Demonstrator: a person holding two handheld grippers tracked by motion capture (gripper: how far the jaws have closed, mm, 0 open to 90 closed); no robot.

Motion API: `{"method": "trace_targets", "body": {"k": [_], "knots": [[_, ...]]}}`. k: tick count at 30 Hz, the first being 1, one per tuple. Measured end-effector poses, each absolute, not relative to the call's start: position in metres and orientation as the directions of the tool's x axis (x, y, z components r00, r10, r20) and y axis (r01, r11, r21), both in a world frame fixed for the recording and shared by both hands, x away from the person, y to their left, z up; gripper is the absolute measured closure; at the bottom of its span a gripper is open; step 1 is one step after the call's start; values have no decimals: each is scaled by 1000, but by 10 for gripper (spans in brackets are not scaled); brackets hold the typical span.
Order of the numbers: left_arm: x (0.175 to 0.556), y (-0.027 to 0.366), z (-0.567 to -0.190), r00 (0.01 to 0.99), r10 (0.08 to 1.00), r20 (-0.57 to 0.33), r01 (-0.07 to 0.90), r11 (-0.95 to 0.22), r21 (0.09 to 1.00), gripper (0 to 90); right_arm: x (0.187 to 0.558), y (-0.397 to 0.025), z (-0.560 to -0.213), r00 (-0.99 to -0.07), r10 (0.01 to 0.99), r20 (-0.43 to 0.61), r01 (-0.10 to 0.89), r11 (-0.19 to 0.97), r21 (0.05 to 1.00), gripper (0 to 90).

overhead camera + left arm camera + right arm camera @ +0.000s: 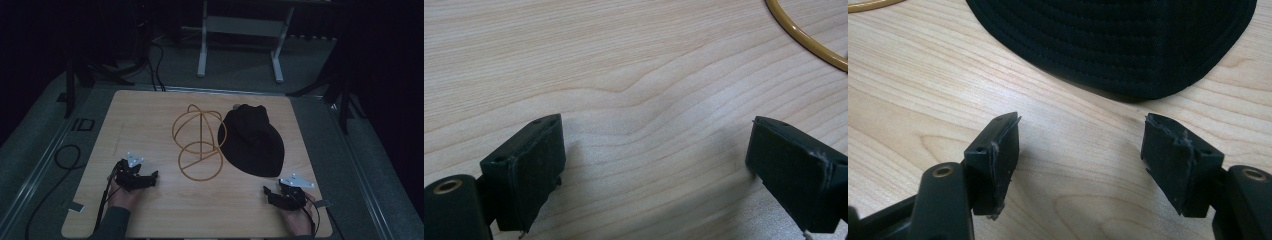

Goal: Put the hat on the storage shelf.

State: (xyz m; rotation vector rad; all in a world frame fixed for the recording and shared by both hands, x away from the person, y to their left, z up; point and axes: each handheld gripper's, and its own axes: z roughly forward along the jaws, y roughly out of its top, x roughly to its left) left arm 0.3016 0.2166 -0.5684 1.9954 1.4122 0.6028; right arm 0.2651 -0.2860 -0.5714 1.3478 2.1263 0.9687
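Here, going left to right across the wooden counter [150,107]: the left claw [150,176] rests near the 7 o'clock corner, its jaws spread wide and holding nothing; in the left gripper view bare wood lies between the two black pads [531,165], and a curve of the wire stand [804,37] crosses the top right corner; that golden wire stand [199,142] sits at the counter's middle, off toward 1 o'clock from the left claw and apart from it; just beside the stand, on its 3 o'clock side, lies the black cap [251,140], crown toward 12 o'clock and brim toward 6 o'clock, so its long axis runs away from the person; the right claw [270,192] rests near the 5 o'clock corner, jaws likewise apart and empty; in the right gripper view the cap's brim [1128,45] lies straight ahead at 12 o'clock, near but not touching; judged from this, the right claw is the nearer to the cap and would reach its brim edge first, while the left claw is nearer the stand.
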Motion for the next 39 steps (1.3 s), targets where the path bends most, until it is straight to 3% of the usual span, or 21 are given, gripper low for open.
{"method": "trace_targets", "body": {"k": [14,17,19,23,39], "knots": [[302,217,-568,326,945,16,665,-241,706,94,267,-285,-570,-440,898,4,603,293,742,284],[302,217,-568,326,945,15,665,-241,707,94,268,-285,-569,-443,896,4,612,300,732,296],[302,217,-568,327,945,16,666,-242,706,94,269,-283,-566,-458,889,-2,618,321,718,355],[302,217,-568,325,945,15,665,-240,707,94,269,-280,-563,-475,879,-21,620,352,702,360],[301,217,-568,326,945,16,665,-241,707,94,280,-281,-542,-500,865,-37,652,404,642,284]]}}
